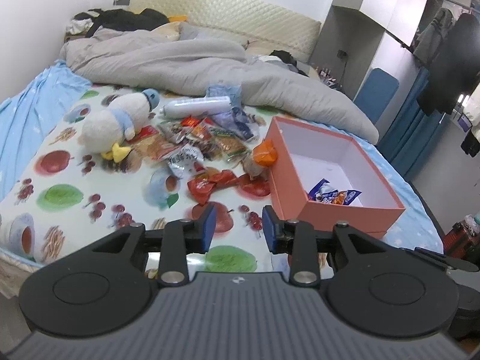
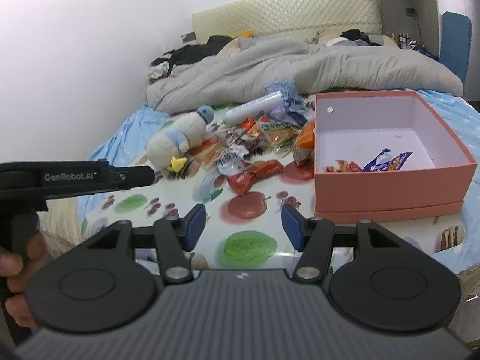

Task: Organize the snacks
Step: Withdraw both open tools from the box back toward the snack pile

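Two snack packets point(image 2: 372, 162) inside pink box point(image 2: 390, 189).

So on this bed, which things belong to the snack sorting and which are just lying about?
Part of the job:
- pink box, a few packets already inside
- pile of loose snack packets
- red packet nearest the grippers
- left gripper and right gripper, both open and empty

Just lying about:
- plush duck
- grey duvet
- dark clothes by the headboard
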The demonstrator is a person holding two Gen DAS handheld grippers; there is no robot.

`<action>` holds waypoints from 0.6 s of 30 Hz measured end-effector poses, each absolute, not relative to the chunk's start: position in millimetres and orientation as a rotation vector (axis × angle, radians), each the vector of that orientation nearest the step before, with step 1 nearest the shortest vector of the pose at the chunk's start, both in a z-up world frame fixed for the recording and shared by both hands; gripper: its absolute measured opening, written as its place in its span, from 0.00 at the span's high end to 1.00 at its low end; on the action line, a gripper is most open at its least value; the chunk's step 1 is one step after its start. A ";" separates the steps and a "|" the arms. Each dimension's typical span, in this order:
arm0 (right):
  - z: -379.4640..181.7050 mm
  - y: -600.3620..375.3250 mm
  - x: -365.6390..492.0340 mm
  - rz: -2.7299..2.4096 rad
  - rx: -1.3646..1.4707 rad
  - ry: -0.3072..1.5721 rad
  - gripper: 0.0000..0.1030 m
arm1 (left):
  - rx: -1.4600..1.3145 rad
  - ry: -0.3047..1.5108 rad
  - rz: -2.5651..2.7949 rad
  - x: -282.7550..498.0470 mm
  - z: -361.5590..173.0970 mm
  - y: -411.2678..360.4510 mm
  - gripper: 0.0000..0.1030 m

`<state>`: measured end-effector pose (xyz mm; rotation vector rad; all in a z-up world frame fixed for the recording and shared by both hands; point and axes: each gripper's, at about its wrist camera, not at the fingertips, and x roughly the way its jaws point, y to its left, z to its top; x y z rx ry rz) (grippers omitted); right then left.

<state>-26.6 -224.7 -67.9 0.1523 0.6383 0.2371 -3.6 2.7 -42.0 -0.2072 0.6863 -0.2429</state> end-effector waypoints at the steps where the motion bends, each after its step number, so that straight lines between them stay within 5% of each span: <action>1: -68.0 -223.3 -25.1 0.237 0.151 0.641 0.43 | -0.211 0.691 -0.237 -1.3 -45.5 4.2 0.62; 18: -88.6 -193.5 55.9 0.298 0.106 0.762 0.43 | -0.315 0.806 -0.155 116.3 -109.3 46.3 0.49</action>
